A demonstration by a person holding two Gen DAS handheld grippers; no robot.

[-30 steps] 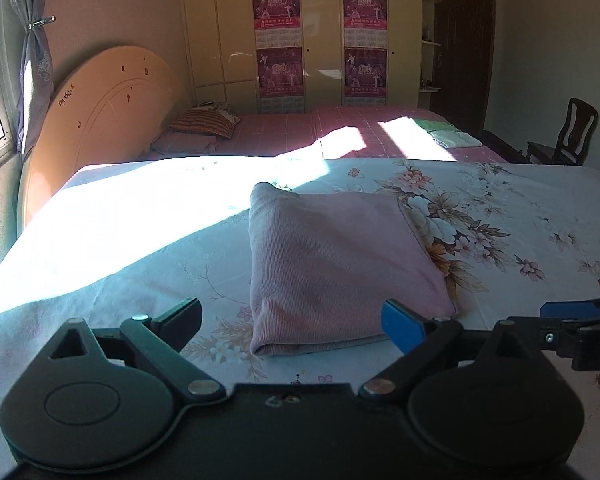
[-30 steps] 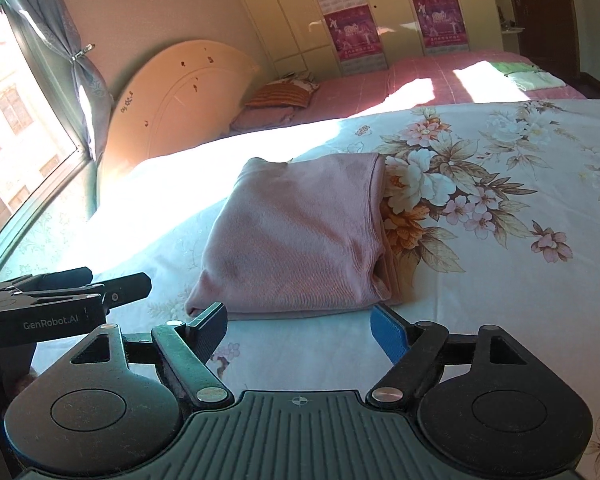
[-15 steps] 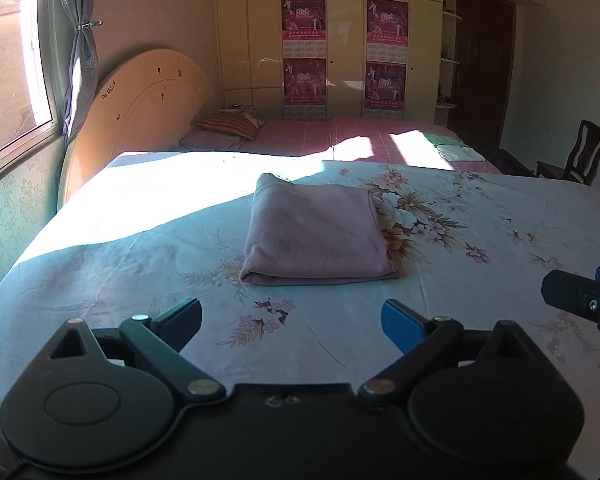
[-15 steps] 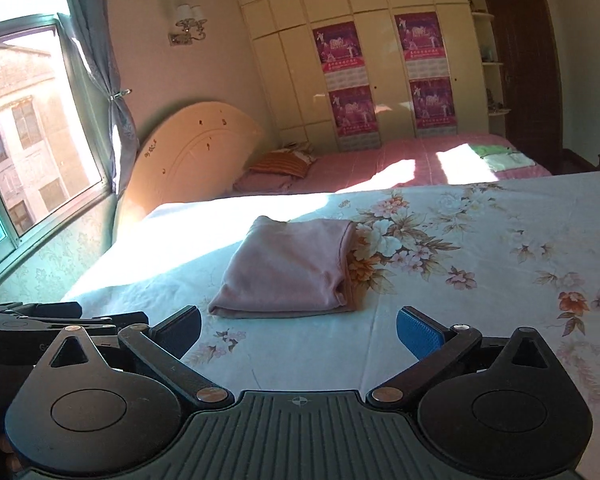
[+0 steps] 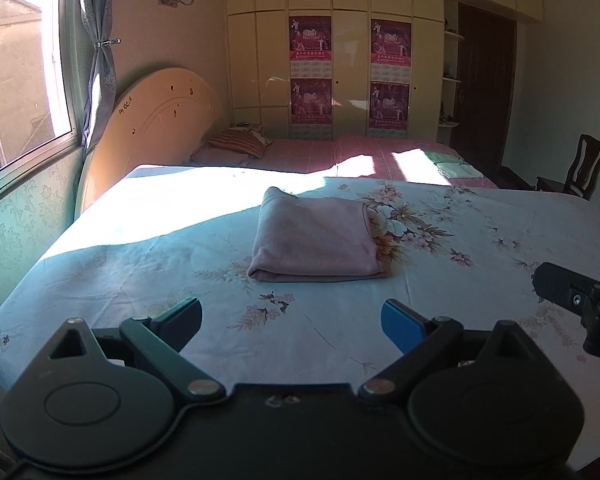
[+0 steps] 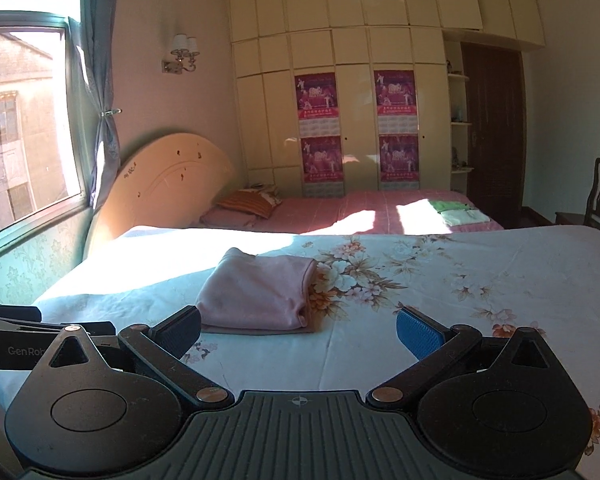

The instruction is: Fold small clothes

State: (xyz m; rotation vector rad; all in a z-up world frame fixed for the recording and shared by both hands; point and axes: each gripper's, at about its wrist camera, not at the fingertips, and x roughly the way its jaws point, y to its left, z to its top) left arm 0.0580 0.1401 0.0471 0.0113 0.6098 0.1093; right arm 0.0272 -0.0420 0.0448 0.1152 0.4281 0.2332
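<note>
A pink garment point(image 5: 316, 240) lies folded into a neat rectangle on the flowered bed sheet point(image 5: 460, 280), half in sunlight at its far edge. My left gripper point(image 5: 292, 320) is open and holds nothing, hanging well short of the garment's near edge. In the right wrist view the same folded garment point(image 6: 256, 296) lies ahead and slightly left. My right gripper point(image 6: 300, 332) stands wide open with nothing between its fingers. Neither gripper touches the cloth. Part of the right gripper's frame point(image 5: 572, 296) shows at the right edge of the left wrist view.
A curved wooden headboard point(image 5: 152, 120) and a window point(image 5: 16, 80) stand to the left. Behind lies a pink bed point(image 5: 360, 152) with a striped pillow point(image 5: 236, 142) and folded green and white clothes point(image 5: 456, 166). A wardrobe point(image 5: 340, 60) fills the back wall, a chair point(image 5: 584, 164) stands right.
Both grippers have drawn back and risen away from the folded garment, which now looks smaller and farther off. The right gripper's jaws have spread wider. The garment has not moved.
</note>
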